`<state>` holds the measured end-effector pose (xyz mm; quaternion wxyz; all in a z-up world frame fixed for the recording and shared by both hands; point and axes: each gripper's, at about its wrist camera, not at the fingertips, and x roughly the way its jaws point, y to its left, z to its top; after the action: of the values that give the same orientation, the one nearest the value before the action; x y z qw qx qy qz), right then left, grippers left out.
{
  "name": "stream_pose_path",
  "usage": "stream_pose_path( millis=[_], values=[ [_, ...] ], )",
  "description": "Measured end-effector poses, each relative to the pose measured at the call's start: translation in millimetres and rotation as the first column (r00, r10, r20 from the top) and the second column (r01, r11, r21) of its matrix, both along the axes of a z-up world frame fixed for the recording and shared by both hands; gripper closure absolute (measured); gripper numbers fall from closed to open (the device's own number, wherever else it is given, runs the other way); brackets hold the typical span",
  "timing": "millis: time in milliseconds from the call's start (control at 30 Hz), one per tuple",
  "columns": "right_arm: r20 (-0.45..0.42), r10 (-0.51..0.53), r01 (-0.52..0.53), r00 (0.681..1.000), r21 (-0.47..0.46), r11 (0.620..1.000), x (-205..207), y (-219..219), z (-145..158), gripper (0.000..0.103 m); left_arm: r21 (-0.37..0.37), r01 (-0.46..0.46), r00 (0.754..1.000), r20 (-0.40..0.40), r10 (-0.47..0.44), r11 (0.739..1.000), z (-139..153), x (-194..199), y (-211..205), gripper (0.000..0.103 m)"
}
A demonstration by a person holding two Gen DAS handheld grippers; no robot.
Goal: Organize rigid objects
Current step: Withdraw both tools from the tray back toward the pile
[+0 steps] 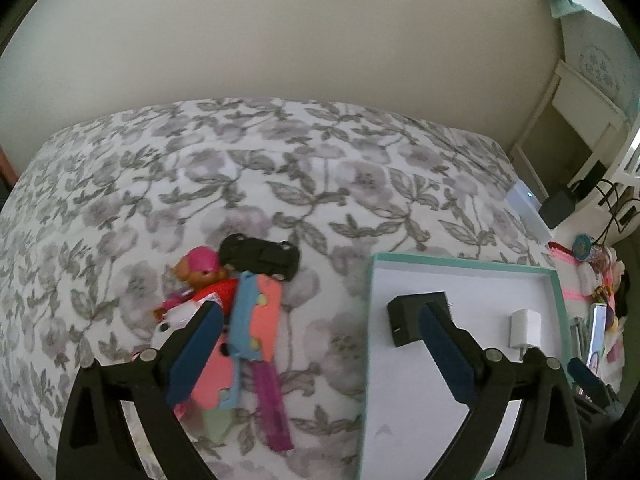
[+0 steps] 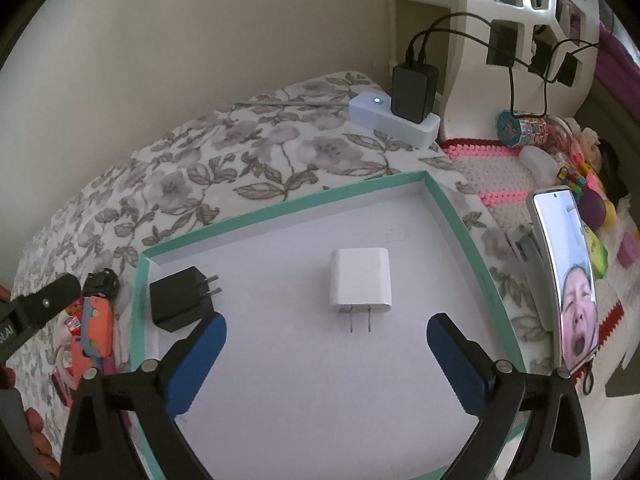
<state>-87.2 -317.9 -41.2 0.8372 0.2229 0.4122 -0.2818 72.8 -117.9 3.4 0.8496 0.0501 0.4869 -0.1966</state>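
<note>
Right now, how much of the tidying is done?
Done: a black charger and a white charger lie inside the teal box. In hand: nothing; the left tool and right tool are both open. Left: the black toy car, doll and other toys on the bedspread.

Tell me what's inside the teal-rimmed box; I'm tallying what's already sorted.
Inside the box: a black charger and a white charger, lying apart. The near floor is partly hidden behind the open right tongs.

Floral bedspread (image 1: 280,168), white power strip (image 2: 394,120) bearing black adapter (image 2: 414,90), lit phone (image 2: 568,276)
</note>
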Motion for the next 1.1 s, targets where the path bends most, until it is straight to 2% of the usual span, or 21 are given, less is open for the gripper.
stream_pose_path(
  millis=[400, 667, 933, 1100],
  values=[
    [0.081, 0.042, -0.036, 0.996, -0.067, 0.997, -12, 27, 22, 0.000, -0.054, -0.109, 0.987, 0.112, 0.115, 0.993, 18, -15, 58, 0.005],
    [0.114, 0.102, -0.098, 0.988, -0.043, 0.994, -11, 51, 27, 0.000, -0.031, -0.151, 0.983, 0.100, 0.153, 0.988, 25, -19, 99, 0.005],
    [0.204, 0.261, -0.245, 0.943, -0.104, 0.964, 7, 96, 46, 0.000, 0.004, -0.244, 0.962, 0.131, 0.241, 0.970, 34, -17, 142, 0.005],
    [0.216, 0.361, -0.345, 0.907, -0.109, 0.932, 24, 131, 50, 0.000, 0.036, -0.319, 0.944, 0.097, 0.315, 0.947, 30, -6, 171, 0.005]
  ],
)
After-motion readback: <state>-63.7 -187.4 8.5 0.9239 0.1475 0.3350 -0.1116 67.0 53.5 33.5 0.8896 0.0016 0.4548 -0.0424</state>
